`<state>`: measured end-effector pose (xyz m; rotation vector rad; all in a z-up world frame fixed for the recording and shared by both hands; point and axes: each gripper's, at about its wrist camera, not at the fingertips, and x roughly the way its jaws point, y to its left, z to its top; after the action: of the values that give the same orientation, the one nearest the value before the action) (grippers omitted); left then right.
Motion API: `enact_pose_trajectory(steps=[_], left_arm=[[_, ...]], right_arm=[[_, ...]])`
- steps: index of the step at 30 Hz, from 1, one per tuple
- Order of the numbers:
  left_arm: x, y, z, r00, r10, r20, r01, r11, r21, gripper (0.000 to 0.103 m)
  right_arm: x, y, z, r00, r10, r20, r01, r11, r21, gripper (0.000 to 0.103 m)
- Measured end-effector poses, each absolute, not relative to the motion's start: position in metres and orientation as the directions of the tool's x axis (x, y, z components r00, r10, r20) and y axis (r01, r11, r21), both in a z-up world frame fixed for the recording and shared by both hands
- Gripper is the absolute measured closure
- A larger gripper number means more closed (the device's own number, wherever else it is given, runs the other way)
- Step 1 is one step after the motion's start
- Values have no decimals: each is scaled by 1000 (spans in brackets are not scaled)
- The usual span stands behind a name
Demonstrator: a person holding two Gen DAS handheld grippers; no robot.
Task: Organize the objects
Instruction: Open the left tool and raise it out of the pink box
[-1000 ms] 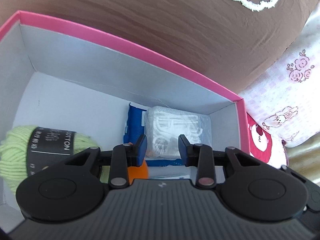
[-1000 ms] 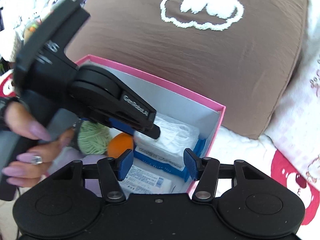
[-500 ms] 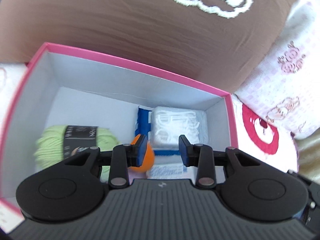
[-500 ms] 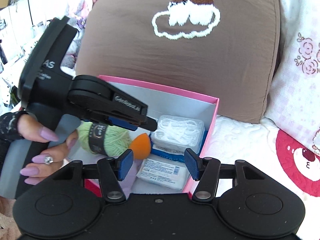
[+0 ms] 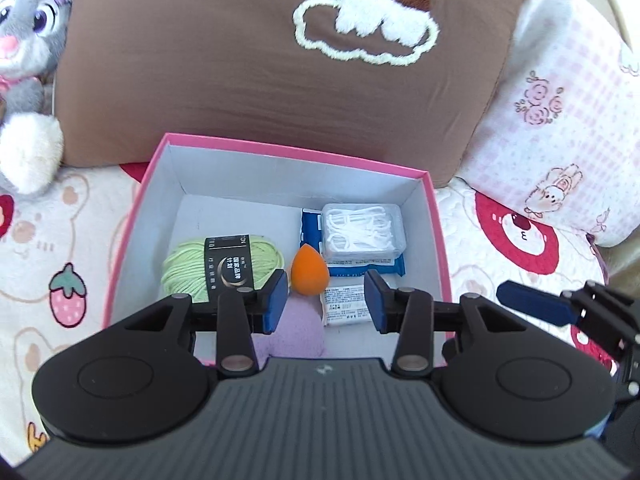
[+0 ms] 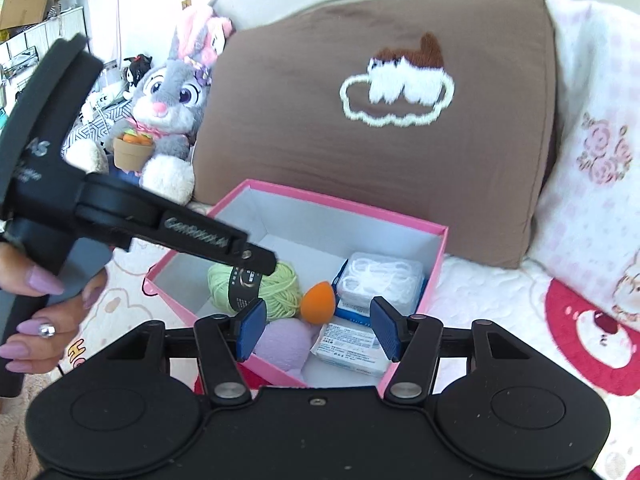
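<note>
Claws both hang over the pink box [image 5: 436,240] on the bed, nothing held. Left claw [image 5: 326,306] has just been opening, jaws apart and empty; right claw [image 6: 318,330] likewise spread and bare. Inside sit green yarn [image 5: 184,268], orange sponge [image 5: 308,270], floss picks case [image 5: 362,232] atop a blue packet [image 5: 310,226].

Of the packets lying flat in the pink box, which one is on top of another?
The clear plastic case of white floss picks: it rests on the blue packet, while the white labelled packet lies alone on the floor.
</note>
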<state>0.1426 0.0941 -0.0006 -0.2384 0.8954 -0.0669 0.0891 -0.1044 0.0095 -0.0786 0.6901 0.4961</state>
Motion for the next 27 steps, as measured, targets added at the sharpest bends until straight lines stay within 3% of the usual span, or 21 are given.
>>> enact_pose_trajectory(steps=[3, 10, 15, 19, 27], left_arm=[[124, 87, 14, 621, -172, -765, -2, 975, -221, 53], [86, 72, 26, 611, -193, -768, 39, 976, -214, 50], [68, 62, 26, 603, -175, -778, 40, 981, -190, 47], [59, 57, 24, 587, -170, -791, 40, 983, -181, 46], [37, 45, 23, 590, -156, -792, 27, 984, -173, 42]], right_arm=[[80, -111, 17, 672, 409, -617, -456, 885, 91, 40], [62, -128, 24, 675, 362, -643, -409, 909, 82, 38], [51, -138, 17, 688, 320, -652, -344, 934, 95, 29], [36, -141, 9, 693, 276, -666, -327, 944, 50, 28], [10, -156, 15, 724, 253, -641, -253, 963, 95, 11]])
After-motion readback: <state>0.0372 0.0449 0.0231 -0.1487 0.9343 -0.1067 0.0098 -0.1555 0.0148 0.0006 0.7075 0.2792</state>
